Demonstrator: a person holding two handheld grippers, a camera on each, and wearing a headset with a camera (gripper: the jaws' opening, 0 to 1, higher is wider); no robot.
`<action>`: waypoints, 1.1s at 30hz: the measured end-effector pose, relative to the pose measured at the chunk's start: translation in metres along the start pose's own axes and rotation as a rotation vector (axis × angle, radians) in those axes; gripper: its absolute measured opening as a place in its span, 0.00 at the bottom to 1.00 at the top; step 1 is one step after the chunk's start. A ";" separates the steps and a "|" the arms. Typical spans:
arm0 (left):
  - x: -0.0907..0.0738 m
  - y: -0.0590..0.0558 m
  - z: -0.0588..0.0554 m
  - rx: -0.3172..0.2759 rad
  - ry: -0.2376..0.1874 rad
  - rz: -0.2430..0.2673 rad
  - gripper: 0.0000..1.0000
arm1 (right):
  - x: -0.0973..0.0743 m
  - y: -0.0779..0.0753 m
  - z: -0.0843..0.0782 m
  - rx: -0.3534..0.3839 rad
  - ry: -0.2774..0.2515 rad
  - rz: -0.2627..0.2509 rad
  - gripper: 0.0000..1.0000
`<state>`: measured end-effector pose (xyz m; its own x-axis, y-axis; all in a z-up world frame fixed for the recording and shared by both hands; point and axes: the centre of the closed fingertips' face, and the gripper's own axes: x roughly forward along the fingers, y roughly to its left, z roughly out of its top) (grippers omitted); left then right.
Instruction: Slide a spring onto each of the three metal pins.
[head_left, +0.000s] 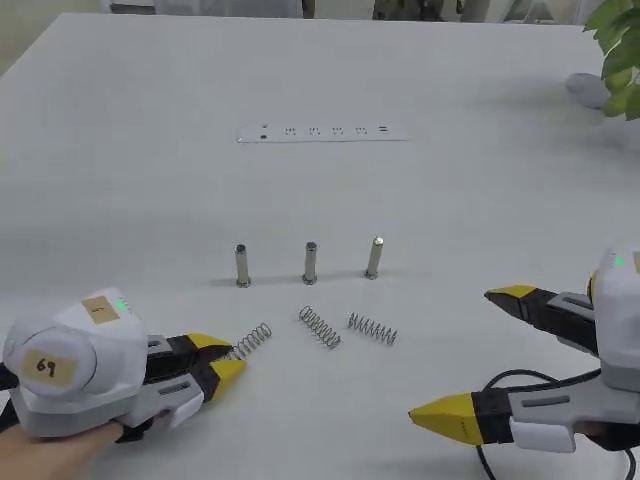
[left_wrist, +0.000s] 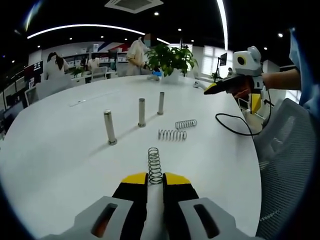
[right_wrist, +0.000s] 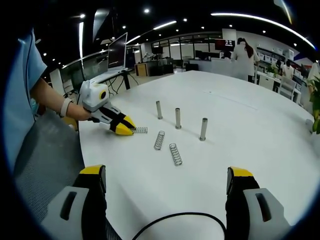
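Head view first: where do the pins stand?

Three metal pins stand upright in a row on the white table, spaced apart from one another. All three springs lie flat on the table just in front of them, on the person's side.

And the left gripper?

The left gripper sits low over the table, its jaws drawn together on the near end of the left spring. In the left gripper view that spring runs straight out from between the yellow tips toward the pins, with its far end resting on the table.

What about the other two springs?

The middle spring and the right spring lie near each other without touching. Both are clear of either gripper.

How is the right gripper placed?

The right gripper hovers at the right, well apart from the springs, with its jaws spread wide. In the right gripper view its two tips stand far apart with bare table between them, and a black cable curves across below.

Anything else on the table?

A white power strip lies beyond the pins. Green plant leaves hang in at the far right corner.
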<state>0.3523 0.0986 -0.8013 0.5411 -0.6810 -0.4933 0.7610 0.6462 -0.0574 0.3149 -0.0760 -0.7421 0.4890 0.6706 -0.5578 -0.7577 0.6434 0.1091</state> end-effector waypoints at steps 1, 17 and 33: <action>0.000 0.001 0.000 0.002 0.001 0.000 0.03 | 0.000 0.000 0.000 -0.001 0.001 -0.001 1.00; -0.001 0.001 -0.001 0.002 0.001 -0.003 0.02 | 0.001 0.002 -0.001 0.003 0.000 0.002 1.00; -0.009 -0.009 0.024 0.009 -0.059 -0.039 0.02 | 0.004 0.006 0.004 -0.002 -0.004 0.015 0.99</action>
<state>0.3495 0.0903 -0.7756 0.5311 -0.7247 -0.4391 0.7849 0.6160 -0.0674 0.3139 -0.0684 -0.7402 0.4793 0.6816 -0.5528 -0.7659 0.6324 0.1157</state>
